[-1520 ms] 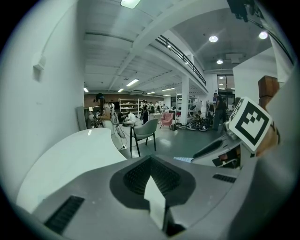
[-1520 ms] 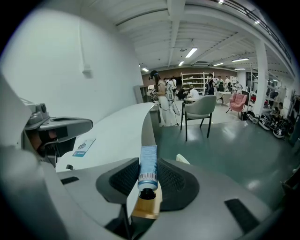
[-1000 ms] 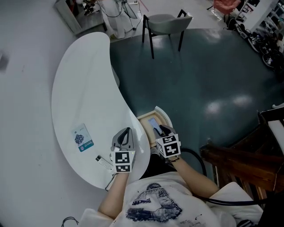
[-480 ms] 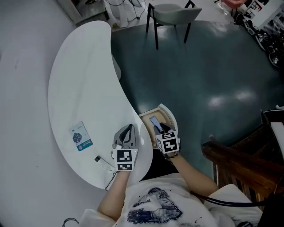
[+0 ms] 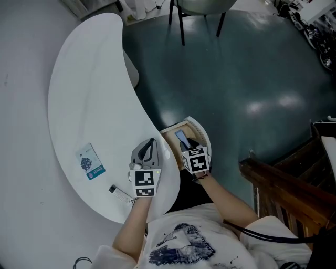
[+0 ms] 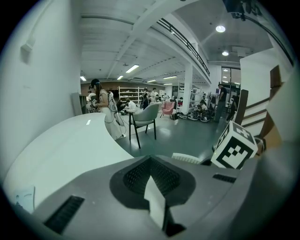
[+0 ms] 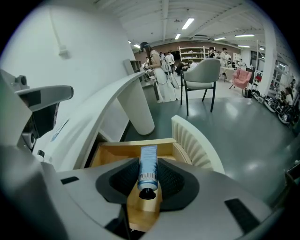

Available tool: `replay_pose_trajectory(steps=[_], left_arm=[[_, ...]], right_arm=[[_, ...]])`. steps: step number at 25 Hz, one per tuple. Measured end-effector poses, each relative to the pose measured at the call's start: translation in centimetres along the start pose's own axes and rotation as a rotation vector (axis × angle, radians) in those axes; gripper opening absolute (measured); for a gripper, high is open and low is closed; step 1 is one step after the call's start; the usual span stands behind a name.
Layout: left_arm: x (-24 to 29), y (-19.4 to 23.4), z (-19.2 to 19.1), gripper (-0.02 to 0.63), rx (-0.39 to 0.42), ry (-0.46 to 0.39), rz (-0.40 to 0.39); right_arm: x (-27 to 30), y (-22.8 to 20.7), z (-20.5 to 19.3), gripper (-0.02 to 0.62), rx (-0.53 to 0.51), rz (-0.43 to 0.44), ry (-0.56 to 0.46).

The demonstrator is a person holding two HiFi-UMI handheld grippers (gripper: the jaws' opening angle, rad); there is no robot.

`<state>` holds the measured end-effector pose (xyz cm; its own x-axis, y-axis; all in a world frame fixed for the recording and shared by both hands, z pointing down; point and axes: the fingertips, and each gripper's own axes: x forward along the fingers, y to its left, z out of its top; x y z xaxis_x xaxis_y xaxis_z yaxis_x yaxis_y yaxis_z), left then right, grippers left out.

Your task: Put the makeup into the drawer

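Observation:
A blue makeup tube (image 7: 148, 164) with a black cap lies between the jaws of my right gripper (image 7: 148, 182), which is shut on it. The tube (image 5: 183, 140) hangs over the open wooden drawer (image 5: 170, 134), cap end toward me. The drawer (image 7: 115, 153) has a white ribbed curved front (image 7: 194, 140). My left gripper (image 5: 149, 149) is shut with nothing in it and stands over the white table's edge (image 5: 167, 173), just left of the drawer. In the left gripper view the left gripper (image 6: 153, 182) has its jaws closed together.
A blue and white card (image 5: 87, 162) and a small white item (image 5: 121, 194) lie on the curved white table (image 5: 89, 94). A grey chair (image 5: 199, 6) stands on the dark floor beyond. Dark wooden furniture (image 5: 283, 192) is at the right.
Both grippers have come down; the right one has lowered the tube closer to the open drawer. The left gripper has sunk toward the table edge.

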<state>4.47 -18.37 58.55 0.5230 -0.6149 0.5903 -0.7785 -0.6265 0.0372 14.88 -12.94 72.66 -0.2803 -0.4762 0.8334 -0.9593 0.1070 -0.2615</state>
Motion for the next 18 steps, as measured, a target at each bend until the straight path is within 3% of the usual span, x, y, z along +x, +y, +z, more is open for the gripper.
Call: replay_pose_trajectory(steps=[18], left_arm=[[2.6, 0.6, -1.0, 0.046, 0.017, 0.059, -0.006]], right_arm=[[8.8, -2.1, -3.1, 0.137, 0.050, -0.023, 0.128]])
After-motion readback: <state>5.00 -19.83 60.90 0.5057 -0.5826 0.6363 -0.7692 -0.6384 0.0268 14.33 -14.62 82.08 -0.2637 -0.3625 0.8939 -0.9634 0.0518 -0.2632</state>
